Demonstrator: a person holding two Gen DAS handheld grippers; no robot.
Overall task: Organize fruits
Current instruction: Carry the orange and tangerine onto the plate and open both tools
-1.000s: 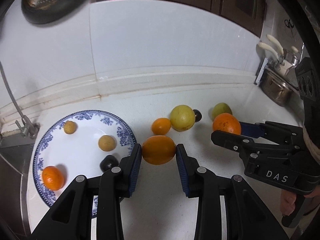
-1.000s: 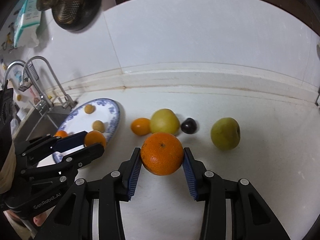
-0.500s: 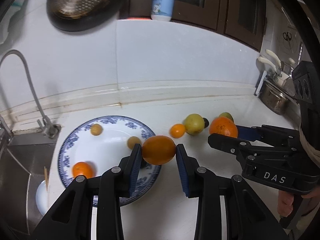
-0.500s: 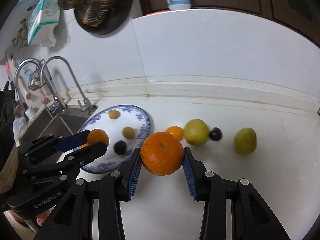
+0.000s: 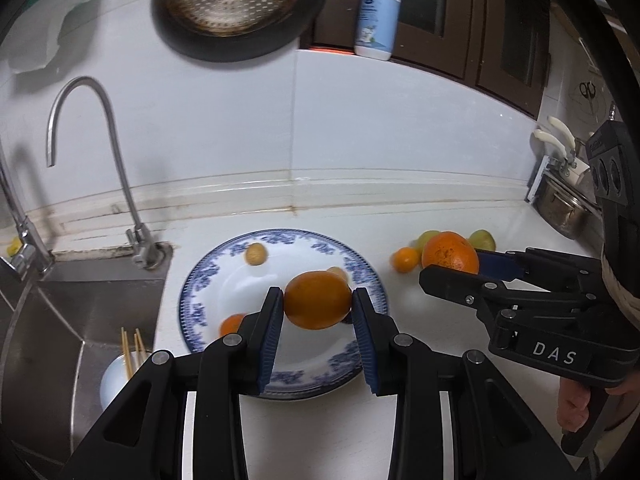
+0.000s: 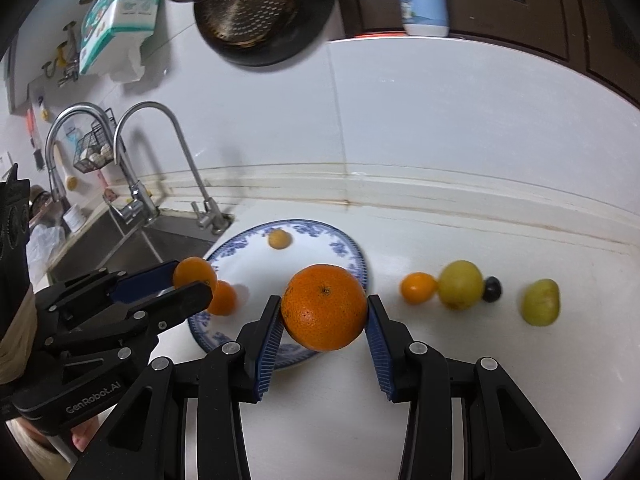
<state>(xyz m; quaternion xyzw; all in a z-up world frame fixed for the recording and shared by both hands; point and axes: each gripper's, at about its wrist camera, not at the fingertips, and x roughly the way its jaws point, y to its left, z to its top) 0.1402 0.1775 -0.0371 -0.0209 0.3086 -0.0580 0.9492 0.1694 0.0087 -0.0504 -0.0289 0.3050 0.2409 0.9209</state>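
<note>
The left gripper (image 5: 317, 309) is clamped on a smooth orange (image 5: 318, 300), which sits between the blue pads near their tips, both pads pressed against its sides, its top bulging above them. Past and below the fingers lies the blue-rimmed plate (image 5: 208, 276); on it a small yellowish fruit (image 5: 255, 254) lies beyond the fingertips, another peeks out just behind the held orange, and a small tangerine (image 5: 232, 325) shows just left of the left finger. The right gripper (image 6: 324, 312) grips a larger, pitted orange (image 6: 324, 307) the same way, between the pad tips, stem scar facing the camera. That fruit hangs over the plate's near right rim (image 6: 352, 248). To the right of its fingers, on the counter (image 6: 480, 360), sit a row: a small orange fruit (image 6: 418, 288), touching a yellow-green fruit (image 6: 460, 285), then a dark plum (image 6: 491, 289), then a blurred green fruit (image 6: 540, 302) a little apart. A sink (image 6: 132, 248) lies to the left of both grippers.
</note>
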